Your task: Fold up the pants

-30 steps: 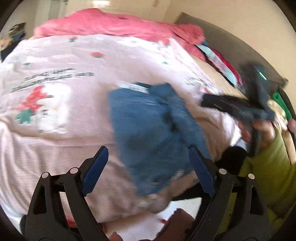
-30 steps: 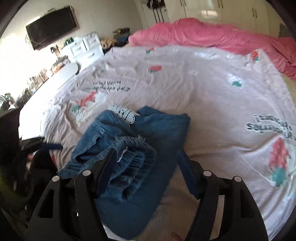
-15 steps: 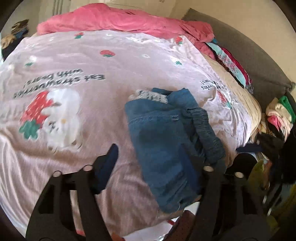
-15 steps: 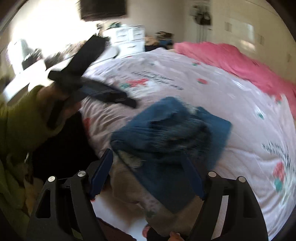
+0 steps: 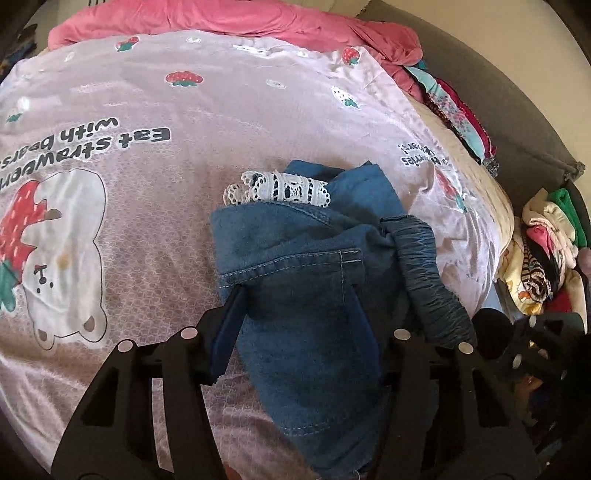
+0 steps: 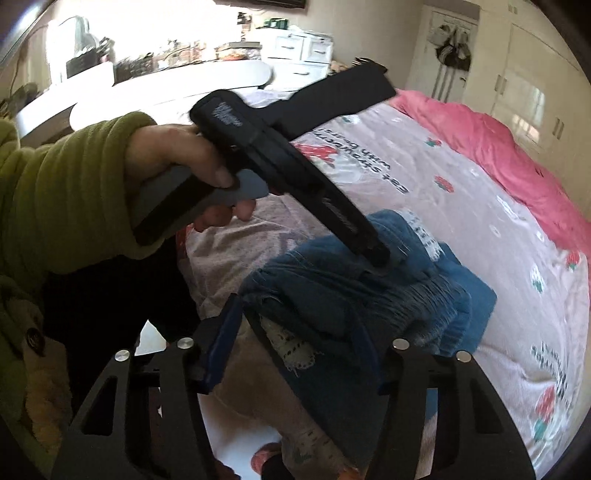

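Observation:
The blue denim pants (image 5: 306, 273) with white lace trim (image 5: 280, 188) lie bunched and partly folded near the bed's front edge; they also show in the right wrist view (image 6: 354, 291). My left gripper (image 5: 295, 314) is open, its fingers resting on the denim. From the right wrist view the left gripper (image 6: 376, 254) points down onto the top of the pile. My right gripper (image 6: 295, 332) is open, its fingers straddling the near end of the pile. Neither grips the cloth.
A pink sheet with strawberry prints (image 5: 184, 110) covers the bed. A pink duvet (image 5: 236, 26) lies at the far end. A grey headboard (image 5: 524, 122) and piled clothes (image 5: 546, 251) are to the right. A white desk and drawers (image 6: 221, 70) stand beyond the bed.
My left gripper has come down onto the pants. My right gripper has swung round to the near end of the pile and closed in on it.

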Demonstrator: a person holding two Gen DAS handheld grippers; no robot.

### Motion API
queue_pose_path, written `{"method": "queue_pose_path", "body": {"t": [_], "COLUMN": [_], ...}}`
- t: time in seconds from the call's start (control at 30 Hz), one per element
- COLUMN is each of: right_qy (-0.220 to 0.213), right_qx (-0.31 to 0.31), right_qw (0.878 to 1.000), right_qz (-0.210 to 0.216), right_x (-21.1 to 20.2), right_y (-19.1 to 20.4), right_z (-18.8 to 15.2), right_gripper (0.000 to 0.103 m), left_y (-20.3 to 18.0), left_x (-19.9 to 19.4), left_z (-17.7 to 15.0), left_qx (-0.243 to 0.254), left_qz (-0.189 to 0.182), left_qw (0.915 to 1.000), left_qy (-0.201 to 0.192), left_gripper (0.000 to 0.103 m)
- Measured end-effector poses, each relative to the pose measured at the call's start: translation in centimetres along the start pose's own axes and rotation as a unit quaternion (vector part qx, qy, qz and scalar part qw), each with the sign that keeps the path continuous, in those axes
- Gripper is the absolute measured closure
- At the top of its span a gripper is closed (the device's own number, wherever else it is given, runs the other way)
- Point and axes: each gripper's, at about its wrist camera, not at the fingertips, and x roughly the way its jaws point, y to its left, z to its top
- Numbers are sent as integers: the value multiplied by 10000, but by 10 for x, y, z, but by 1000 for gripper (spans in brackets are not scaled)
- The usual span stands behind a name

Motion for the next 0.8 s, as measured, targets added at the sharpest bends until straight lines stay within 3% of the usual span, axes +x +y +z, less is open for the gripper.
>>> {"method": "queue_pose_path", "body": {"t": [0.13,0.2,0.27,0.3,0.33,0.47,0.8], "right_qy": [95,181,250,298,319,240,412], "right_qx": [-321,-532,-646,-666,-652,-761,9], "right_qw": [9994,9982,9974,9973,9974,9966,9978], "right_qz": [-67,-203,-202,-126,-28,224,510], "right_x": [12,20,29,33,33,16,27], "right_y": [6,9,10,11,12,19,6], "right_z": [6,7,5,3,1,-11,-33], "right_gripper": [66,68,82,96,99,100,100], "left_y": [0,0,0,0,0,0,1], "left_x": [1,1,1,2,1,0,1], "left_z": [0,-1,-1,-1,-1,-2,-3], "left_qx": [-23,-33,-50,-49,-54,-56,-81], "left_qz": [-8,-18,-20,-23,-28,-47,17], "left_qw": [10000,10000,10000,10000,10000,10000,10000], "left_qy": [6,5,13,18,18,-18,-47], "left_gripper": [55,54,53,52,51,50,48]}}
